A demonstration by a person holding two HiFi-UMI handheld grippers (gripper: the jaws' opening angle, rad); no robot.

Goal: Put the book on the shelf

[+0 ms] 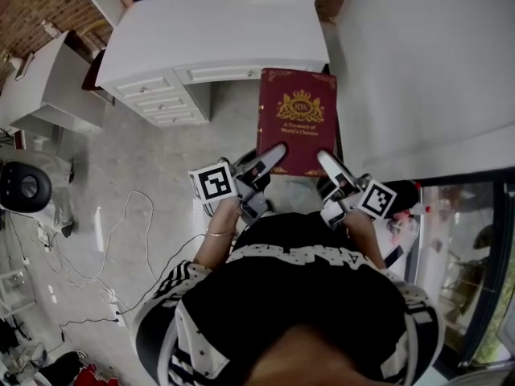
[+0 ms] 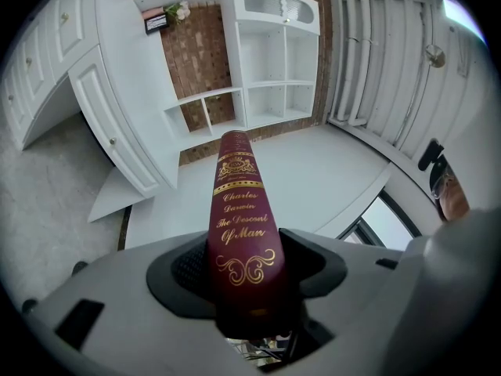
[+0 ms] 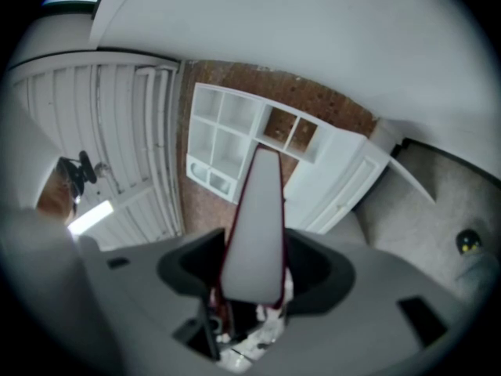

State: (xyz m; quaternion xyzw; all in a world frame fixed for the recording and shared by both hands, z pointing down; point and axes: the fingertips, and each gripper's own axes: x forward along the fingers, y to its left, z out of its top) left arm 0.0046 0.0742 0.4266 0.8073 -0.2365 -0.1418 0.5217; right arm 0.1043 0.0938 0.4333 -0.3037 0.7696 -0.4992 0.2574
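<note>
Fingers (image 2: 185, 269) of left gripper (image 2: 246, 263), right gripper (image 3: 254, 266) gripping maroon book (image 1: 296, 119), gold crest

thin cables (image 1: 153, 215) lie on the pale floor (image 1: 153, 155) by a desk (image 1: 217, 22)

White furniture, brick wall, glossy pale floor.
By the desk (image 1: 217, 30) with drawers (image 1: 153, 95), an open shelf (image 2: 266, 77) backs onto the brick wall (image 2: 200, 53); cables (image 1: 121, 240) trail across the floor (image 1: 113, 167) before the desk, a window (image 1: 475, 248) to its right.
</note>
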